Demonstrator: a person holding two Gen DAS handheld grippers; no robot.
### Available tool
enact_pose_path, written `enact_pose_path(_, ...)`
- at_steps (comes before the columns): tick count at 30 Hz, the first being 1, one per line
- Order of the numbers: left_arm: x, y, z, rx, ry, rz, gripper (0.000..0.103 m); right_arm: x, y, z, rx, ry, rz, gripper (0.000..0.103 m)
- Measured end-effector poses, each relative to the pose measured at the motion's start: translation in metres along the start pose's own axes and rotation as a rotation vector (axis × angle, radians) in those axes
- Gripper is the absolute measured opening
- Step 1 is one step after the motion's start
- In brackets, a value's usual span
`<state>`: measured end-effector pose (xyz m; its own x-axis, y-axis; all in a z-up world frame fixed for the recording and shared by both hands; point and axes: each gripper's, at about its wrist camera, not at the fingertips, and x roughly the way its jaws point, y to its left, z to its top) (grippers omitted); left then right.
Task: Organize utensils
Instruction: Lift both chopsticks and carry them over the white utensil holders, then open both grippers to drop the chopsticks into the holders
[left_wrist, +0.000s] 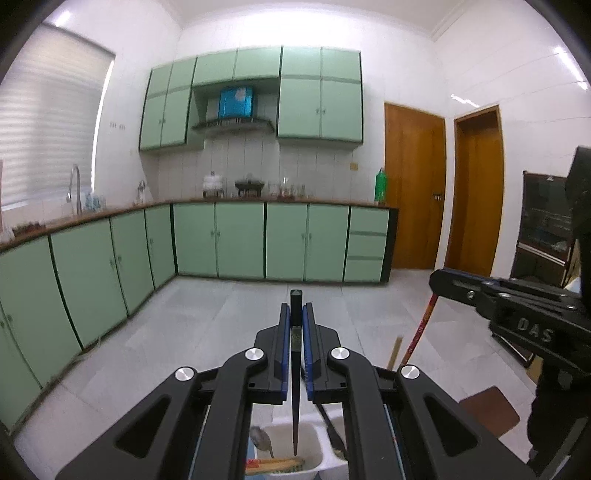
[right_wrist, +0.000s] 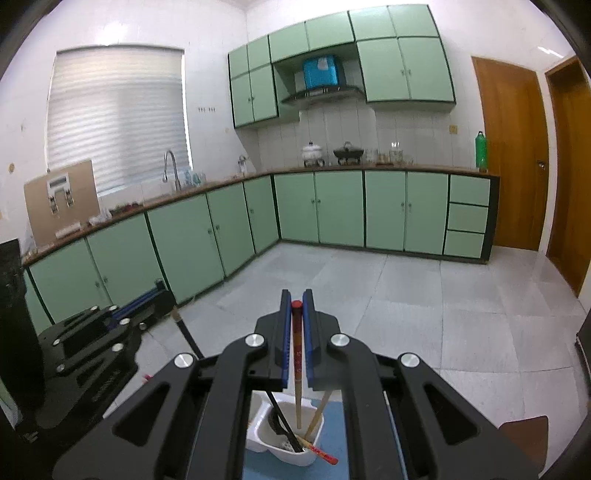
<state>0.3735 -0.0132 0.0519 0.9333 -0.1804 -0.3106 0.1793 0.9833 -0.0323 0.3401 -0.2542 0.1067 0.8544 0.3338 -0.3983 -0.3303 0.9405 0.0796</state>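
Left gripper (left_wrist: 296, 317) closed almost fully, blue pads (left_wrist: 285, 347) pressed against a black chopstick (left_wrist: 295, 387) held upright, square top poking just above the fingertips, thin tip hanging down inside a white utensil holder (left_wrist: 314, 459). In that holder, seen from the left wrist: a metal spoon (left_wrist: 260, 441) leaning at the left and wooden chopsticks (left_wrist: 275, 462) lying near the bottom edge. Right gripper (right_wrist: 297, 314) likewise nearly shut, clamped on a red-topped chopstick (right_wrist: 297, 354) with a patterned red upper part and a pale wooden lower part, held upright, lower end reaching down into the white utensil holder (right_wrist: 266, 441), which sits on a blue mat (right_wrist: 332, 439). Also inside the holder from the right wrist view: a black chopstick (right_wrist: 282, 424) leaning diagonally, a pale chopstick (right_wrist: 318, 415) tilted right, and a red-tipped chopstick (right_wrist: 321, 453) sticking out over the rim. Right gripper visible at the right edge of the left wrist view (left_wrist: 436, 282), with the red-topped chopstick (left_wrist: 419, 332) slanting below it; left gripper at the left edge of the right wrist view (right_wrist: 162, 295). Green kitchen cabinets (right_wrist: 340, 206) beyond.
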Motion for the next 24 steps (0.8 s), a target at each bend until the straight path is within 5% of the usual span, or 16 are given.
enact_pose_path(7, 0.03, 0.006, -0.04, 0.003, 0.115, -0.015, 0.007, 0.028, 0.007, -0.04, -0.03, 0.09, -0.008, 0.006)
enact_pose_path(13, 0.019, 0.009, -0.045, -0.003, 0.127, -0.019, 0.008, 0.019, 0.006, -0.053, -0.018, 0.093, -0.021, 0.01)
enact_pose_path(17, -0.011, 0.013, -0.031, -0.011, 0.075, -0.016, 0.022, -0.018, -0.004, -0.042, 0.026, 0.014, -0.04, 0.041)
enact_pose_path(24, -0.073, 0.011, -0.027, -0.011, 0.02, -0.013, 0.058, -0.083, -0.013, -0.058, 0.043, -0.028, -0.085, 0.066)
